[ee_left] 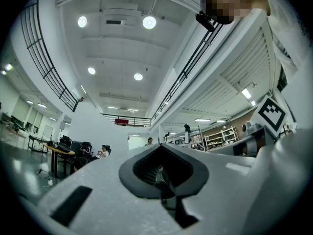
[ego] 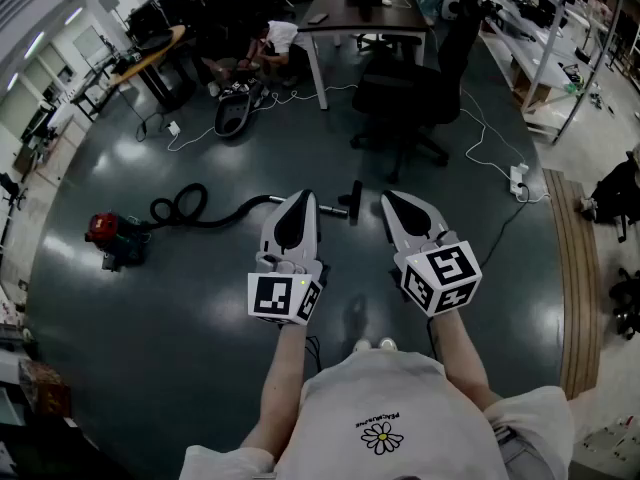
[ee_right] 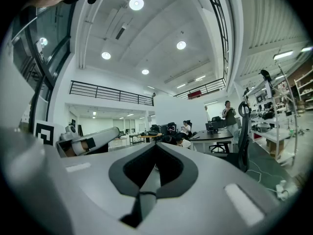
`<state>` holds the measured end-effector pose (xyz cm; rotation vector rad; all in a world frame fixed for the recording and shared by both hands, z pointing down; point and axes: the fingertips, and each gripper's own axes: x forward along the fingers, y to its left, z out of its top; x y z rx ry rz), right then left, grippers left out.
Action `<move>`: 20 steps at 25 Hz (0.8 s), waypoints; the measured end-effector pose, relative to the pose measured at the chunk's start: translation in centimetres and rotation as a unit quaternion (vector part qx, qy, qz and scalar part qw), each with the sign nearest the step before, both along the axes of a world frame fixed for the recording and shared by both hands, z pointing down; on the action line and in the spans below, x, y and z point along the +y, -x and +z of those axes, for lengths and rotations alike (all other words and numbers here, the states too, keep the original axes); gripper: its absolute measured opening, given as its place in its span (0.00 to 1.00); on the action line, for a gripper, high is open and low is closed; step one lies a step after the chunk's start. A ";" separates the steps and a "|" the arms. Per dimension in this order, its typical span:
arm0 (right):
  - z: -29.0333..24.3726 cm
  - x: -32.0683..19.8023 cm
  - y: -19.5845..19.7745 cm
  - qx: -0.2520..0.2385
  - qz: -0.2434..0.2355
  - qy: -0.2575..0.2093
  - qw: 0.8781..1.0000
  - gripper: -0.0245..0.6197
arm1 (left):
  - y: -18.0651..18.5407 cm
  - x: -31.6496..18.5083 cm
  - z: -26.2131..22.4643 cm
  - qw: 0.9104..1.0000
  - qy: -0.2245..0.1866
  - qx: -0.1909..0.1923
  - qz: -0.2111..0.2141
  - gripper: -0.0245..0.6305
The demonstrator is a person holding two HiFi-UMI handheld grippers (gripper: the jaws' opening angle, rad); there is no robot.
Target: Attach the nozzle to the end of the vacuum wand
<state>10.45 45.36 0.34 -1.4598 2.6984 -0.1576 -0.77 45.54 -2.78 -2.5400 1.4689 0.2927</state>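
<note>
Dark glossy floor (ego: pixel 200 308): one red vacuum (ego: pixel 108 234), one hose (ego: pixel 185 208), one wand (ego: pixel 335 209) lying crosswise, tip rightward beside one nozzle (ego: pixel 356 194). Left gripper (ego: pixel 300 197) and right gripper (ego: pixel 390 199) both closed, empty.

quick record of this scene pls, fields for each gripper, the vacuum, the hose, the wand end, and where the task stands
left gripper: shut, empty, held above the floor
right gripper: shut, empty, beside the left one
vacuum: red body on the floor, far left
hose: black, loops from the vacuum toward the grippers
wand end: on the floor between the gripper tips
small dark piece: lies by the wand end; cannot tell if joined
task: nothing grasped yet
</note>
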 end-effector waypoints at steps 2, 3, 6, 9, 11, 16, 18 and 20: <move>0.4 -0.1 0.0 0.002 -0.003 0.006 1.000 0.05 | -0.3 -0.1 0.5 1.000 0.006 -0.002 0.002 0.04; 0.6 -0.1 0.0 0.002 -0.004 0.009 1.000 0.05 | -0.4 -0.1 0.8 1.000 0.010 -0.001 0.002 0.04; 1.3 0.4 -0.5 -0.002 -0.004 0.021 1.000 0.04 | -0.6 0.3 1.5 1.000 0.023 0.006 -0.001 0.04; 1.6 0.6 -1.4 -0.011 -0.009 0.023 1.000 0.05 | -1.2 0.5 1.7 1.000 0.025 0.002 -0.006 0.04; 1.6 0.6 -2.0 -0.028 -0.022 0.023 0.999 0.05 | -1.8 0.5 1.9 1.000 0.025 0.003 -0.009 0.04; 3.1 0.2 -3.0 -0.039 -0.050 0.036 0.997 0.04 | -2.7 0.3 3.6 0.999 0.037 0.008 -0.017 0.04; 4.2 -0.2 -3.2 -0.034 -0.053 0.050 0.997 0.04 | -2.8 0.2 4.6 0.999 0.049 0.007 -0.020 0.04; 5.0 -0.8 -2.7 -0.038 -0.064 0.068 0.995 0.05 | -2.4 -0.2 5.2 0.998 0.058 0.002 -0.026 0.04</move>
